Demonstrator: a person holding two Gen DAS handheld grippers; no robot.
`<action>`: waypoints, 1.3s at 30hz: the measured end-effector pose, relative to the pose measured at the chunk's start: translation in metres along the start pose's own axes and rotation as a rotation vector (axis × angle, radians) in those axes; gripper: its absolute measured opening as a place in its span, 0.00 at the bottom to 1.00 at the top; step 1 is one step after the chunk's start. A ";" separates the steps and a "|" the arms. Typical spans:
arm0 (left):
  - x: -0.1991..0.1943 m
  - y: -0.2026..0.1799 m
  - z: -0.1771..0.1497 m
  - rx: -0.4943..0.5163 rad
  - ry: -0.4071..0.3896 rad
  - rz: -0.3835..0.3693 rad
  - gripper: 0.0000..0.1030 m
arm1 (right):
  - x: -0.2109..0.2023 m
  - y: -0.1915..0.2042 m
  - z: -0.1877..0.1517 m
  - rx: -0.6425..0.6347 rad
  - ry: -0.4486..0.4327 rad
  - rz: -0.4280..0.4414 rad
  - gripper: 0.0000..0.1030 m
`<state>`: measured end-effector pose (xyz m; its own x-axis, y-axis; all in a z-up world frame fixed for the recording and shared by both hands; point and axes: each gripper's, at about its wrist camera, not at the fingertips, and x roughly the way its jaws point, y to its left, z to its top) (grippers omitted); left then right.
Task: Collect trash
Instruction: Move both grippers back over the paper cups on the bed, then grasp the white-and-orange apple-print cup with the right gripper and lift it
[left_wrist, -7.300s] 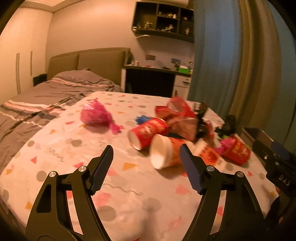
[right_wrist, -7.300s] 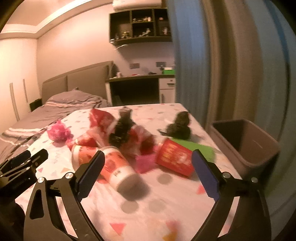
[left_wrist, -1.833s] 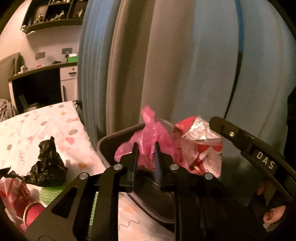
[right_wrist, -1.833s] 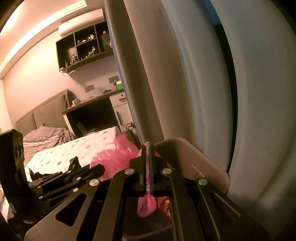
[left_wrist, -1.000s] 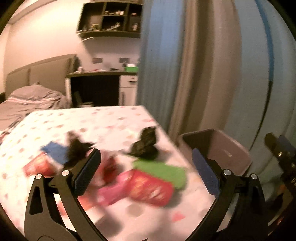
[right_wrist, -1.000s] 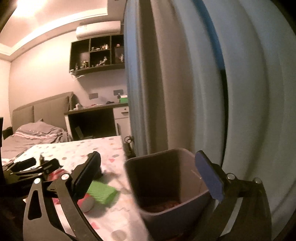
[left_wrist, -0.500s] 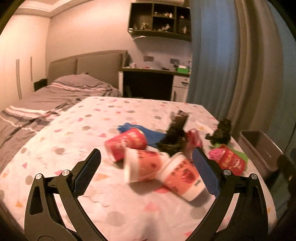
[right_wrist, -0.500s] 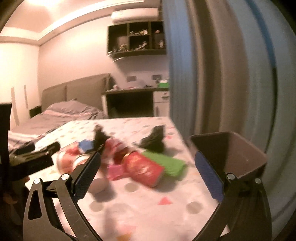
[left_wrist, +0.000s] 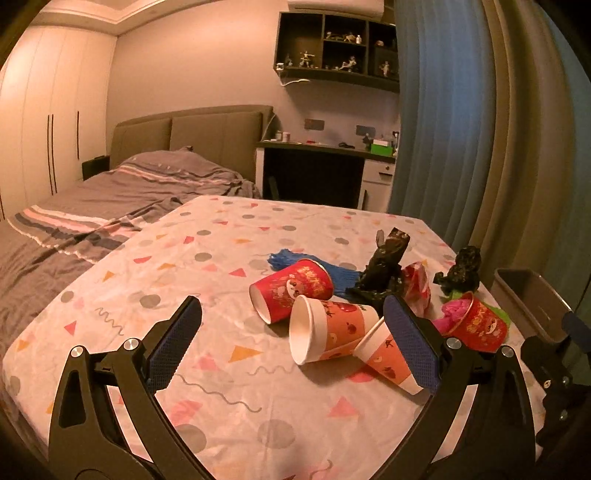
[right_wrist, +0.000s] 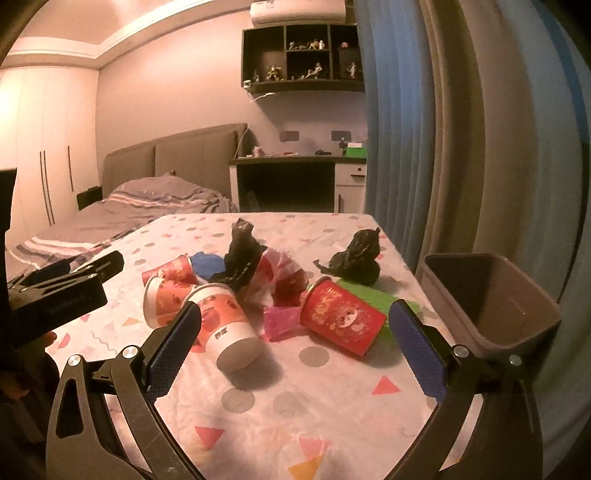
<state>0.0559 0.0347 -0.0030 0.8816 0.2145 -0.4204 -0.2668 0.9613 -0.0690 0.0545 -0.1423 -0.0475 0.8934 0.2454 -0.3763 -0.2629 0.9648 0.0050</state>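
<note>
Trash lies in a heap on the table with the patterned cloth (left_wrist: 207, 280): several paper cups on their sides, a red one (left_wrist: 291, 290), two orange-and-white ones (left_wrist: 328, 332), and a red one (right_wrist: 341, 321) with pink plastic (right_wrist: 280, 321) beside it. Two black crumpled bags (right_wrist: 242, 254) (right_wrist: 358, 256), blue paper (left_wrist: 317, 269) and green paper (right_wrist: 369, 295) lie among them. The brown bin (right_wrist: 491, 299) stands off the table's right edge. My left gripper (left_wrist: 291, 343) is open and empty above the near table, before the cups. My right gripper (right_wrist: 295, 343) is open and empty, before the red cup.
A bed (left_wrist: 122, 192) lies at the back left, next to the table. A desk (left_wrist: 317, 173) and wall shelf (left_wrist: 336, 55) stand at the back. Curtains (left_wrist: 461, 140) hang along the right side, behind the bin.
Both grippers let go of the pink bag and wrapper over the bin, opened, and swung back left to face the trash heap on the table.
</note>
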 end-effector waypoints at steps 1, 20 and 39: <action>0.001 0.001 0.000 -0.001 0.002 0.001 0.94 | 0.001 0.001 0.000 -0.004 0.004 0.003 0.95; 0.009 0.015 -0.004 -0.008 0.012 0.028 0.94 | 0.035 0.028 -0.004 -0.070 0.099 0.088 0.91; 0.023 0.036 -0.003 -0.033 0.035 0.055 0.94 | 0.103 0.057 -0.008 -0.151 0.280 0.162 0.78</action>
<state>0.0650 0.0731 -0.0179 0.8511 0.2603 -0.4559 -0.3278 0.9418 -0.0743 0.1282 -0.0629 -0.0933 0.7068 0.3381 -0.6213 -0.4626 0.8855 -0.0443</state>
